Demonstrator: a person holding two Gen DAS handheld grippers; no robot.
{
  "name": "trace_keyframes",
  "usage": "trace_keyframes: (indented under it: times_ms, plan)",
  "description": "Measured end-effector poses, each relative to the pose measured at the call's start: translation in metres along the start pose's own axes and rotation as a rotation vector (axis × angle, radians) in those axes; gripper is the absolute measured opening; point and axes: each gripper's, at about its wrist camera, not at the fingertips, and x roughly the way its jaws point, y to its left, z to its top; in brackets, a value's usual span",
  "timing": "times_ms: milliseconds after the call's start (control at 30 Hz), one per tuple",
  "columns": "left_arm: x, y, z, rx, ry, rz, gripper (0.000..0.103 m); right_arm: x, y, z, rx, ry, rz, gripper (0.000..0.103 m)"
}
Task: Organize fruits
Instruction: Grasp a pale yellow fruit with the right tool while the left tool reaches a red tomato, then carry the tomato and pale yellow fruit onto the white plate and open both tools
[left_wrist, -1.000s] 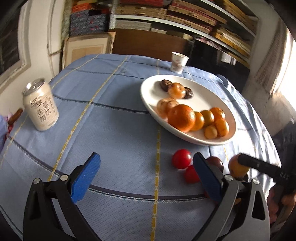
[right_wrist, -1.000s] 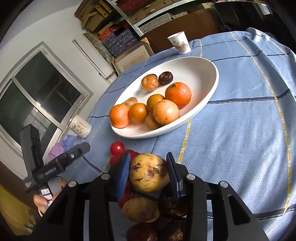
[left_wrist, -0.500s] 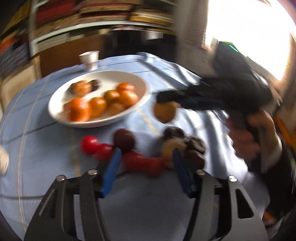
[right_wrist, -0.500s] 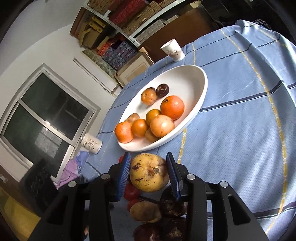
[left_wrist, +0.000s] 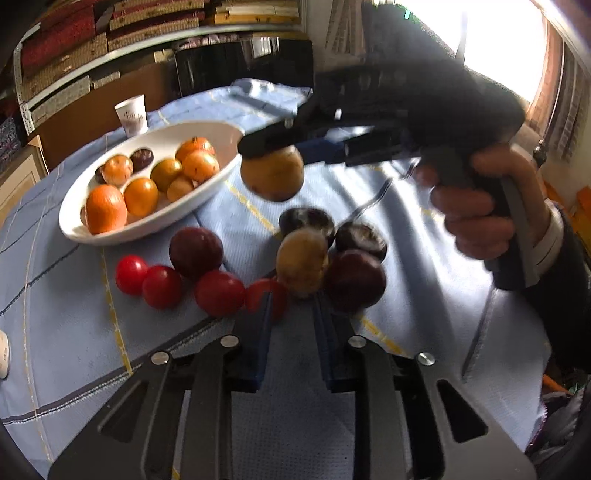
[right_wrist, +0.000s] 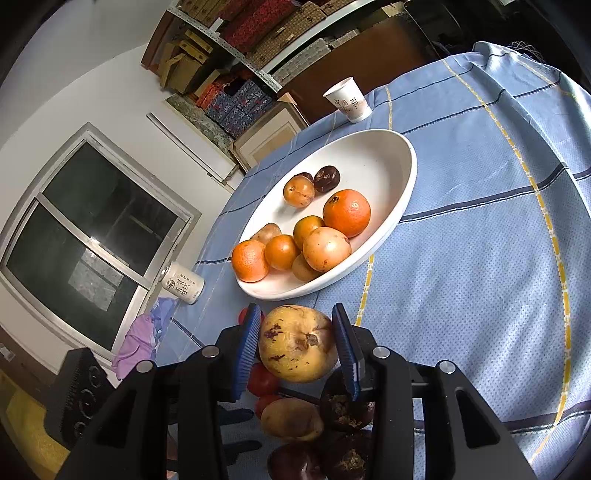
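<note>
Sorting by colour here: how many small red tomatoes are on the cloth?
4, in a row before the white plate: leftmost tomato, second, third, fourth half hidden by the left gripper. Others may be hidden.

Left tool (left_wrist: 291, 306) is swinging from open bench toward the loose fruit cluster, its jaws closing down with nothing pinched between them. Right tool (right_wrist: 297, 341) is lifting the yellow blotched fruit (right_wrist: 297, 343) toward the white dish (right_wrist: 402, 155).
</note>
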Motion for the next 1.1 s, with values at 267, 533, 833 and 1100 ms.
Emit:
trace_keyframes:
  times_ms: [267,533,833,1100]
  plan:
    - [-0.001,0.018,0.002,-0.076,-0.011,0.039,0.022,0.001,0.002,-0.001,-0.005,0.002,-0.002,0.04]
    - [0.007,0.024,0.006,-0.082,0.016,0.061,0.023,0.003,0.005,-0.001,-0.013,0.01,-0.003,0.04]
    - [0.017,0.022,0.008,-0.063,0.048,0.085,0.026,0.003,0.003,-0.001,-0.01,0.012,-0.011,0.04]
    - [0.002,0.021,0.008,-0.07,-0.015,0.067,0.024,0.002,0.004,-0.002,-0.009,0.006,-0.003,0.04]
